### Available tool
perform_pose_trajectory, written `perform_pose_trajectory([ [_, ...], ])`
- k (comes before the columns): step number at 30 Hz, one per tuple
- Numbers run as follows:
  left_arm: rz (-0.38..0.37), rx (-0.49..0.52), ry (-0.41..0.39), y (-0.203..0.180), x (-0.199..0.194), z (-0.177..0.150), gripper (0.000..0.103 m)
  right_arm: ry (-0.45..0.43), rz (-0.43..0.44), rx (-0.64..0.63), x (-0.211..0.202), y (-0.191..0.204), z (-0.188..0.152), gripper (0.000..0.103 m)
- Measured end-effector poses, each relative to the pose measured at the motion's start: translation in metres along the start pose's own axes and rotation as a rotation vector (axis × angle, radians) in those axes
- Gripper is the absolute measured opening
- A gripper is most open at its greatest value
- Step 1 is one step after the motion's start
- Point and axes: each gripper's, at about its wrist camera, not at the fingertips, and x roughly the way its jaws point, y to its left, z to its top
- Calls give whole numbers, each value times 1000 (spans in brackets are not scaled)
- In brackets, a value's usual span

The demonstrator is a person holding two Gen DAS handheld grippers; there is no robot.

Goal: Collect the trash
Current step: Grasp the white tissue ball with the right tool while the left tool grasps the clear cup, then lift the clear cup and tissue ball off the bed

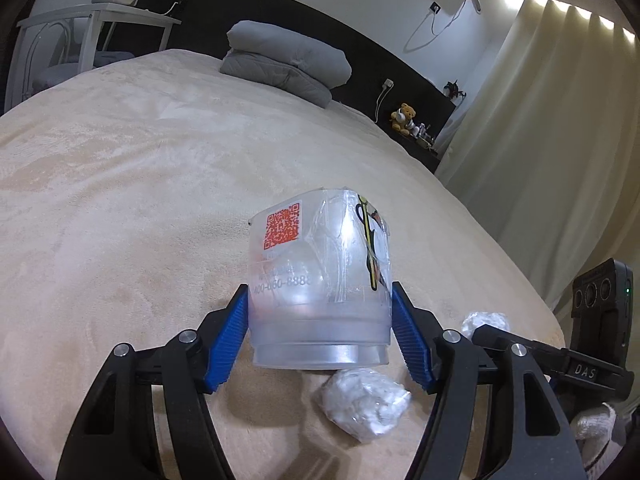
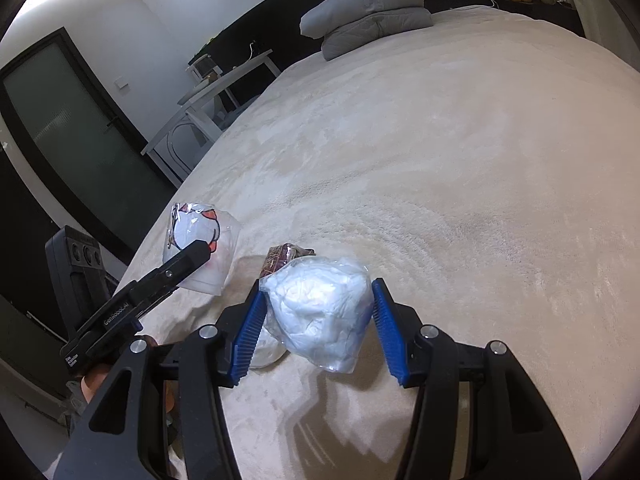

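We take the bed (image 1: 140, 168) as our landmark: a wide spread of beige plush, with the folded grey pillow (image 1: 288, 60) at its far end and all the trash gathered at the near edge where we stand.

The clear plastic cup (image 1: 320, 280) is the biggest piece. It sits between the blue pads of our left gripper (image 1: 320, 334), its mouth toward us and its long axis running away up the bed, roughly in line with the fingers. Both pads touch its sides, so we judge it clamped, and from the right wrist view it looks lifted clear of the bed's surface. No earlier view is given us to compare.

Next down is the bagged white wad (image 2: 320, 312), a bundle of paper in clear film. Our right gripper (image 2: 316, 332) has it between its pads, the near pad pressed into the film, the far pad at its edge; we read that as a grasp, held just above the bed.

Smaller pieces lie on the bed beneath the cup: a crumpled white wad (image 1: 366, 408) directly under the cup's rim, and a brownish wrapper (image 2: 282, 260) just beyond the bagged one.

Both hands seem full, so we judge that the next move is a carry off the bed, with the left hand nearer the loose wad.
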Motion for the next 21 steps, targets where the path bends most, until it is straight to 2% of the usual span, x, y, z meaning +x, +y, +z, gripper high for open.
perform_pose_trajectory([
  [5,-1,14,-45,-21,-35,-8,66,-73,5,-31,-29,2,-11,53],
  [8,-6,33,-71,-29,-59,-16,66,-88,-13,-66,-43,4,-23,53],
  [15,-40,8,-138,-40,-114,-40,66,-149,-19,-101,-85,7,-58,53],
  [21,-58,16,-162,-55,-148,-67,66,-184,-13,-111,-119,12,-87,53],
])
